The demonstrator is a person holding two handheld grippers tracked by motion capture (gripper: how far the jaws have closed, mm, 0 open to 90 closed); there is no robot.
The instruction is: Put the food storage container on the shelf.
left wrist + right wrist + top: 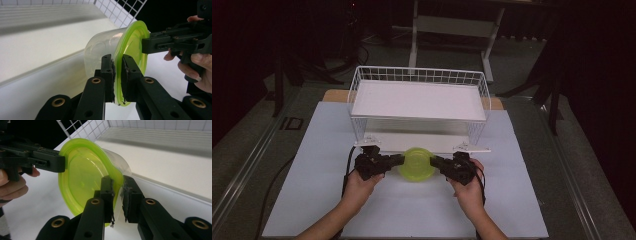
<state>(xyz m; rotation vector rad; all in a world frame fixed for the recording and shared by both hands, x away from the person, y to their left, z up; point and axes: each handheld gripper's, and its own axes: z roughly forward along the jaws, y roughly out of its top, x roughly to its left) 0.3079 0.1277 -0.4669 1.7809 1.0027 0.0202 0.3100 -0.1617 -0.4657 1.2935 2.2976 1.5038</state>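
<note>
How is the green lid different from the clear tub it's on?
The lid is bright yellow-green and flat; the tub is colourless, see-through and deep. The lid's rim flares wider than the tub's wall. Both are round, tipped on edge together, and pinched at the rim by the left gripper and right gripper.

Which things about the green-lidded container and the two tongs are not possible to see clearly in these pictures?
- Container contents: left gripper view, clear wall too blurred.
- Container base: high view, hidden under the green lid.
- Lower shelf of the wire rack: high view, covered by the upper shelf.
- Left tongs and right tongs: bodies cut off by the bottom edge.
</note>
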